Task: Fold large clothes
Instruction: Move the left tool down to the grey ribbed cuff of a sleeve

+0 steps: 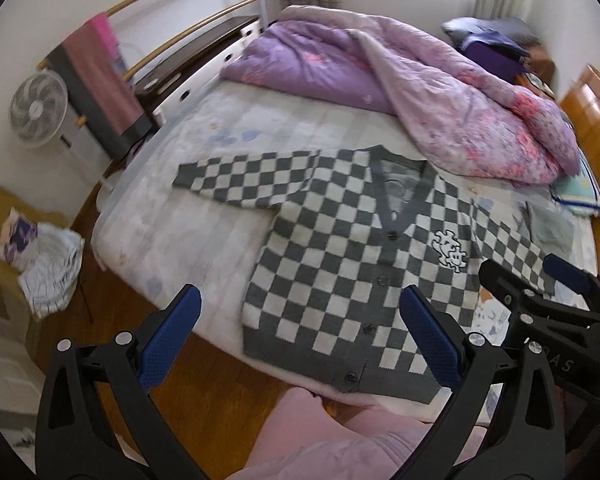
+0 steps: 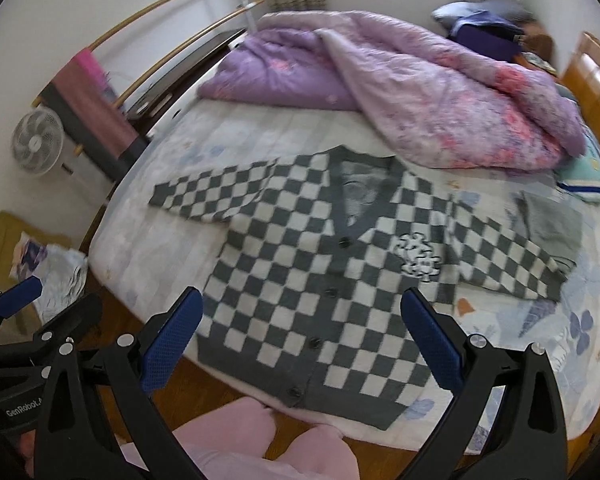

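You can read "GenRobot.A", cut off at the edge, in white on your black left tongs (image 2: 18, 400). Your black right tongs (image 1: 560, 364) show only "AS".

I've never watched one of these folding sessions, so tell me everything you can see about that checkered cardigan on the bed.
The cardigan is a knit in a grey and white checkerboard, with grey trim along the V-neck, button band and hem. It looks buttoned shut, with dark buttons down the front and a white patch on the chest. It lies flat, face up, on the bed, both sleeves spread sideways, hem near the edge. The purple quilt touches its collar. Neither claw touches it.
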`<state>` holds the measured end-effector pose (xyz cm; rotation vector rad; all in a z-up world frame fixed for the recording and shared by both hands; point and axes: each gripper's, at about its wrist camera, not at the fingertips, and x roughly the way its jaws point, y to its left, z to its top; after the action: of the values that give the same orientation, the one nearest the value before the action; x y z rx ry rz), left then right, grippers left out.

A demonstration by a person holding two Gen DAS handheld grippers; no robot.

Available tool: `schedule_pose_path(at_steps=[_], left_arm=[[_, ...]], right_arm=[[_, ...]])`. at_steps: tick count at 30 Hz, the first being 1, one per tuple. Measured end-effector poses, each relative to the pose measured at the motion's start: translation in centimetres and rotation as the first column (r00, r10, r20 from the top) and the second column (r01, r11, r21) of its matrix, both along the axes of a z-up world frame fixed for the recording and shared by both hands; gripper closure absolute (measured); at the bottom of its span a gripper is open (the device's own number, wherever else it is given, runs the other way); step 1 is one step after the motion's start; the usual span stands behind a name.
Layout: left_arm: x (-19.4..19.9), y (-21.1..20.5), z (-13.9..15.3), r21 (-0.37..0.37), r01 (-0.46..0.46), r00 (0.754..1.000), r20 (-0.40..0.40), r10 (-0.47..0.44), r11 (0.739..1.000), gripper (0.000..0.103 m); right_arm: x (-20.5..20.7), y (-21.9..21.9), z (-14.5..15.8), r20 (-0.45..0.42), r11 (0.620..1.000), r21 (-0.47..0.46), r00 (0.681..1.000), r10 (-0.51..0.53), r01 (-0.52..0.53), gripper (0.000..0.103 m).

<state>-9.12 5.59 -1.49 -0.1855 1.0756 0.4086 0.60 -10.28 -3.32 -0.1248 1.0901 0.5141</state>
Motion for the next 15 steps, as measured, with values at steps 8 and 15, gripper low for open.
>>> schedule_pose_path(at_steps=[8, 15], left_arm=[[-0.3, 7.9, -1.3, -0.055, -0.038, 0.999, 0.000, 0.038, 0.998, 0.004], [2.7, 19.3, -3.2, -0.157, -0.002, 1.000, -0.027, -0.002, 0.988, 0.004]], right_arm=[[0.8, 7.5, -1.1, -0.003, 0.997, -0.058, 0.999, 0.045, -0.045, 0.007], [1.9, 16.6, -2.6, -0.035, 0.991, -0.129, 0.999, -0.032, 0.027, 0.007]])
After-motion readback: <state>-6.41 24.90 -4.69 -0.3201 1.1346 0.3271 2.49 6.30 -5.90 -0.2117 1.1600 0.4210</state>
